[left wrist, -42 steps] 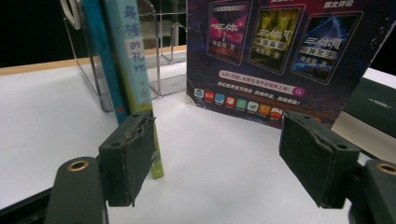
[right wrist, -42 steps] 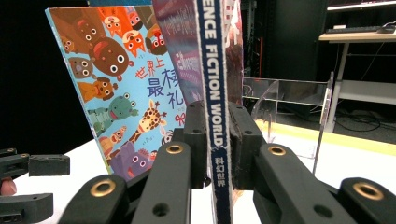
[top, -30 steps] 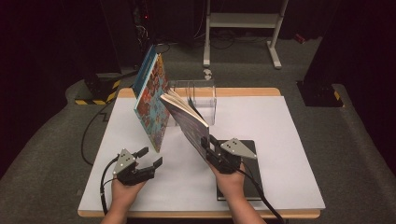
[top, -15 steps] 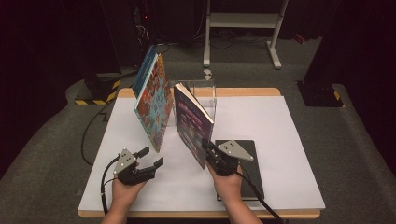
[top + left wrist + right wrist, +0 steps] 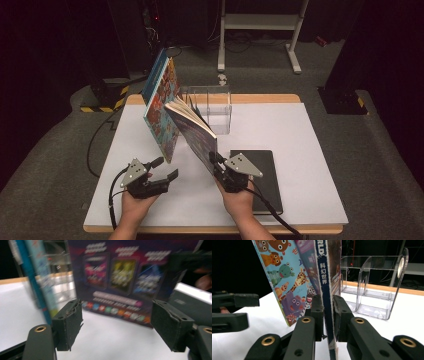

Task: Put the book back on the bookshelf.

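Observation:
A purple magazine (image 5: 196, 134) stands on its lower edge on the white table, tilted, with its top close to a colourful children's book (image 5: 161, 112). That book leans against a blue book behind it. My right gripper (image 5: 219, 166) is shut on the magazine's lower corner. In the right gripper view both pads press on the spine (image 5: 325, 282), in front of the animal-picture book (image 5: 284, 277). My left gripper (image 5: 166, 169) rests low at the left with its jaws open and nothing between them. In the left gripper view (image 5: 117, 327) it faces the magazine's back cover (image 5: 117, 277).
A clear acrylic rack (image 5: 216, 106) stands behind the books at the table's middle back, also seen from the right gripper (image 5: 377, 290). A black notebook (image 5: 260, 175) lies flat beside my right hand. The white table top (image 5: 300, 135) ends in a wooden edge.
The magazine in the right gripper swung more upright half a second ago and now tilts back with its top toward the children's book. The left gripper has stayed where it was.

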Available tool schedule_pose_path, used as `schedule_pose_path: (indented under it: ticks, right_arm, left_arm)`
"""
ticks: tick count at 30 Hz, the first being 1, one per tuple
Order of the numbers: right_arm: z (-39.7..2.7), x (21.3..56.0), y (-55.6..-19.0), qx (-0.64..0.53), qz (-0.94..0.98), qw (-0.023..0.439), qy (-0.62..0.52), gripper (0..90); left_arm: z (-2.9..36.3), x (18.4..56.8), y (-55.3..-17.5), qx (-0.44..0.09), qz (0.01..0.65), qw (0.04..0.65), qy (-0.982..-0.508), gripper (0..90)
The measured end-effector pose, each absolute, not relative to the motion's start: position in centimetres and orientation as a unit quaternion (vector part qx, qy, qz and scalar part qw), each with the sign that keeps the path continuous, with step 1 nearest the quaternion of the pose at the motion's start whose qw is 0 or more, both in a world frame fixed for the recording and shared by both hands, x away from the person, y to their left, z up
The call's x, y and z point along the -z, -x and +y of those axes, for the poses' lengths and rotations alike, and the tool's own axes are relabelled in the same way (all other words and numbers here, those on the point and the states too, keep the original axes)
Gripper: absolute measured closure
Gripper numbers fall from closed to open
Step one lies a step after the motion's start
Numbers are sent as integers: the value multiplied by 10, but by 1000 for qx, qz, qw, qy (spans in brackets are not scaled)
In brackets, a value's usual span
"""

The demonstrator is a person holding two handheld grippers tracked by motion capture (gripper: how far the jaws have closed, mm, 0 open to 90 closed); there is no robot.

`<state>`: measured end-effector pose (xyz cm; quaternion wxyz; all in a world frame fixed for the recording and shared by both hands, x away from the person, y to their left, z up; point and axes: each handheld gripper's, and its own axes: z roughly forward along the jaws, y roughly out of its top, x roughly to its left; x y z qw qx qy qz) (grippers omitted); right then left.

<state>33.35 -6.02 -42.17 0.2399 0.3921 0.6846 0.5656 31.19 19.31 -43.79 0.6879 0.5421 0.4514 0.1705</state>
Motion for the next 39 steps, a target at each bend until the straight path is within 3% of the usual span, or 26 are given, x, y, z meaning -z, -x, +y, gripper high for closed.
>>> schedule_pose_path:
  ticks: [13,29,33,39]
  right_arm:
    - [-62,425,-334,-578,678,230,-391,782]
    - [-62,426,-334,-584,679,223,-385,763]
    - [-64,433,-330,-577,695,205,-378,682]
    - [-72,439,-328,-564,709,182,-382,698]
  left_arm:
    - [150,394,-321,-139,414,724,-534,218]
    - [103,375,-334,-135,402,718,-552,210]
    - [97,375,-336,-141,408,714,-552,199]
    - [93,376,-339,-152,424,706,-547,189]
